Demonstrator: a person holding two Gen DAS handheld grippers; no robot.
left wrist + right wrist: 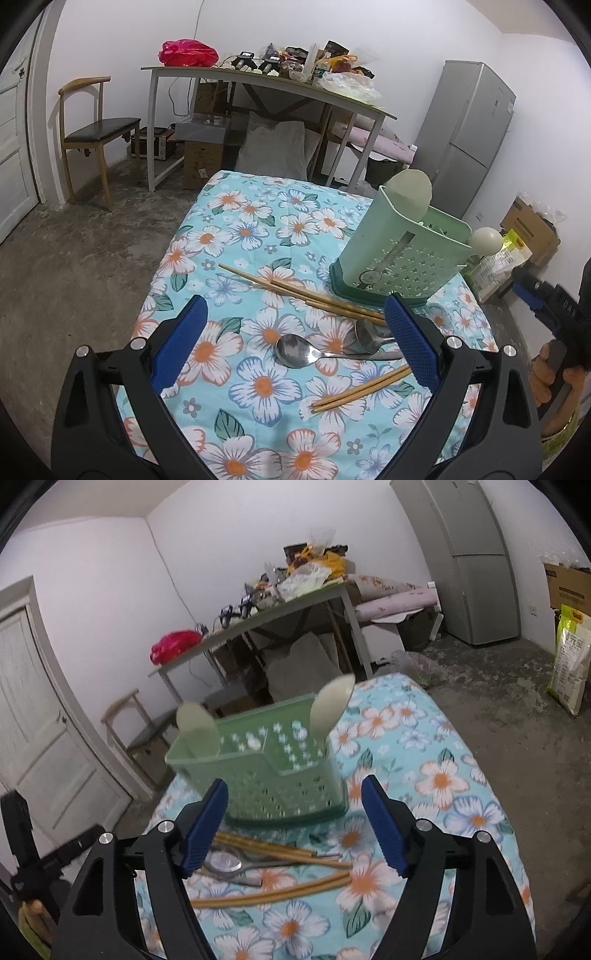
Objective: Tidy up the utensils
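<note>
Spreading wide and holding nothing, the left gripper (295,338) frames a steel spoon (295,350) and bamboo chopsticks (306,291) on the floral tablecloth (236,229), lower centre. The right gripper (293,823), equally wide and empty, frames the perforated green plastic utensil caddy (258,775), mid-frame. No writing is legible.

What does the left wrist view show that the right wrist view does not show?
Only the left wrist view: the open left tool and two metal spoons seen sharply, bowls up. Only the right wrist view: the open right tool and the green holder's inner compartments. Both: the green utensil holder with two pale spoons, loose wooden chopsticks and the floral cloth.
</note>
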